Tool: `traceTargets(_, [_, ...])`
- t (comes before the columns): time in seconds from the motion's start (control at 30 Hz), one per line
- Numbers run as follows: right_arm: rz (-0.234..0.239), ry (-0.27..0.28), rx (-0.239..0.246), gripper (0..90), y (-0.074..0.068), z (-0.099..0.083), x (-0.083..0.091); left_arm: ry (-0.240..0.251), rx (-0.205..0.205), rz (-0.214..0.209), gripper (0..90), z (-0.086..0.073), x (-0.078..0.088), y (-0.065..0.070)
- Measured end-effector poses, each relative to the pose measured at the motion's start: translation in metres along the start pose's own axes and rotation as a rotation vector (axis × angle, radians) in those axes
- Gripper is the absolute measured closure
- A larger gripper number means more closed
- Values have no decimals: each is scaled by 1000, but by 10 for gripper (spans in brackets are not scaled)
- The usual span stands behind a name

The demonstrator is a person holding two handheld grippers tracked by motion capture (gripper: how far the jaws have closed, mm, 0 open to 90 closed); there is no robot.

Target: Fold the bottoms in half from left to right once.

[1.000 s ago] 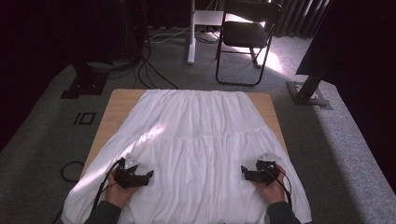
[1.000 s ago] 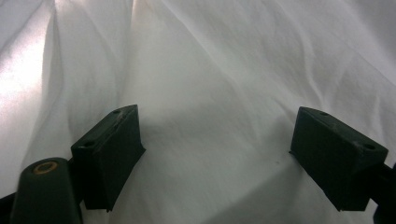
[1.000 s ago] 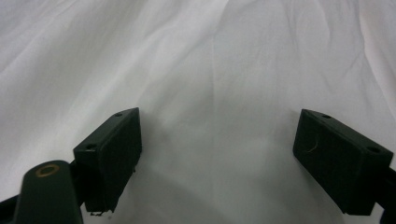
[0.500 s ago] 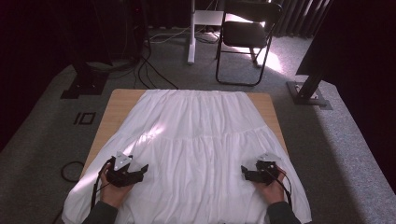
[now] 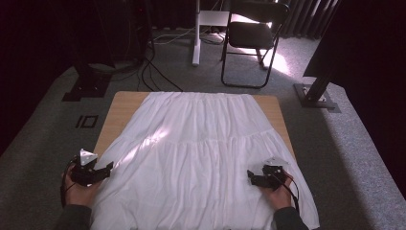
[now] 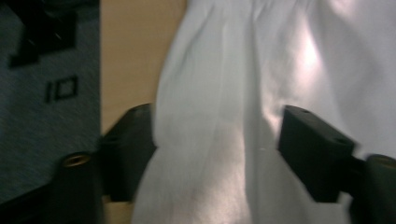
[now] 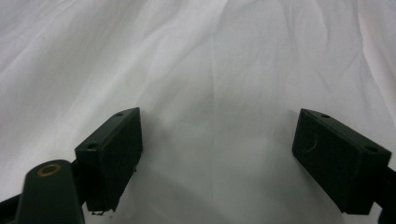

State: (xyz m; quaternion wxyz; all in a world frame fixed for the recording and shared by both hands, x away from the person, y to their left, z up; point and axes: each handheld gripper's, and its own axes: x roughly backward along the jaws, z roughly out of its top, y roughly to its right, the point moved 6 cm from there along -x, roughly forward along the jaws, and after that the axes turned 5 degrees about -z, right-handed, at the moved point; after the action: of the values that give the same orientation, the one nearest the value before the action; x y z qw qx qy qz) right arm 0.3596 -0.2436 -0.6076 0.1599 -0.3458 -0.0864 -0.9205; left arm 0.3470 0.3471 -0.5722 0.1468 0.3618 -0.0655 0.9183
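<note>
Left tongs [image 5: 109, 167]: held in the person's left hand [image 5: 79, 187] at the near left edge of the bench [image 5: 119, 112], at the hem of the white skirt [image 5: 201, 158]. Jaws released and wide, having just been closing a little; in the left gripper view [image 6: 215, 149] a raised fold of the skirt's edge runs between them, with no pad pressing on it.

Right tongs [image 5: 251, 176]: held in the person's right hand [image 5: 277, 191] at the near right, resting over the skirt close to its right edge. Jaws released and wide; in the right gripper view [image 7: 217, 154] the cloth lies flat beneath and between them, ungripped.

White skirt: spread flat over most of the wooden bench, gathered waistband at the far edge, wide hem toward the person, hanging slightly over the near side. A patch of sunlight lies on its left half.

Bench: pale wood, bare strips visible at the far left and far right corners.

Surroundings: grey carpet; a black folding chair [image 5: 253, 36] beyond the bench; cables [image 5: 153, 72] on the floor at far left.
</note>
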Motion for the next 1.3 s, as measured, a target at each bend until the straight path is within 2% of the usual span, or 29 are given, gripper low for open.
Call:
traceTargets(0.07, [0, 0, -1, 152, 0, 0, 0, -47, 20, 3, 154, -9, -10, -5])
traceTargets(0.1, [0, 0, 0, 152, 0, 0, 0, -51, 16, 3, 129, -12, -12, -6])
traceTargets(0.17, [0, 0, 0, 152, 0, 0, 0, -72, 21, 28, 100, -16, -16, -10])
traceTargets(0.23, [0, 0, 0, 152, 0, 0, 0, -67, 43, 16, 93, -18, -16, -12])
traceTargets(0.33, [0, 0, 0, 152, 0, 0, 0, -62, 50, 6, 105, -18, -17, -14])
traceTargets(0.37, [1, 0, 0, 152, 0, 0, 0, -44, 59, -21, 105, -18, -17, -15])
traceTargets(0.4, [2, -1, 2, 162, 0, 0, 1, -39, 58, -21, 149, -18, -17, -16])
traceTargets(0.43, [6, -10, 5, 224, 1, -1, 2, -32, 56, -23, 180, -17, -16, -15])
traceTargets(0.47, [-2, -27, 13, 318, 4, -1, 7, -25, 48, -33, 261, -17, -14, -14])
traceTargets(0.5, [-43, -35, 25, 335, 9, -1, 13, -17, 46, -39, 397, -16, -12, -14])
traceTargets(0.53, [-98, -21, 34, 339, 17, 0, 20, -11, 46, -41, 494, -17, -12, -14])
traceTargets(0.57, [-136, -2, 23, 345, 25, 1, 28, -6, 45, -47, 567, -17, -11, -13])
traceTargets(0.63, [-209, 31, -15, 344, 46, 0, 44, -9, 46, -57, 714, -17, -10, -13])
traceTargets(0.7, [-279, 42, -72, 343, 70, -6, 54, -23, 38, -62, 815, -16, -10, -13])
traceTargets(0.77, [-314, 18, -123, 337, 89, -14, 58, -48, 4, -17, 860, -14, -10, -12])
traceTargets(0.87, [-338, -51, -144, 307, 106, -27, 53, -94, -34, 58, 869, -11, -10, -15])
traceTargets(0.9, [-339, -58, -148, 306, 109, -29, 51, -99, -34, 73, 869, -10, -11, -18])
traceTargets(1.0, [-298, -86, -178, 312, 112, -34, 44, -102, -16, 111, 873, -9, -10, -30])
traceTargets(1.03, [-281, -96, -182, 343, 112, -36, 41, -100, -10, 124, 873, -8, -8, -34])
traceTargets(1.1, [-220, -86, -228, 433, 113, -36, 40, -94, -5, 151, 876, -5, -6, -44])
traceTargets(1.13, [-224, -91, -223, 550, 114, -36, 41, -91, 0, 165, 877, -3, -4, -49])
traceTargets(1.2, [-225, -104, -213, 711, 118, -35, 43, -92, 0, 206, 878, 1, -1, -60])
traceTargets(1.23, [-233, -108, -218, 774, 121, -35, 43, -92, 5, 225, 879, 3, 0, -67])
traceTargets(1.3, [-244, -105, -219, 830, 124, -36, 44, -96, 21, 259, 880, 6, 3, -79])
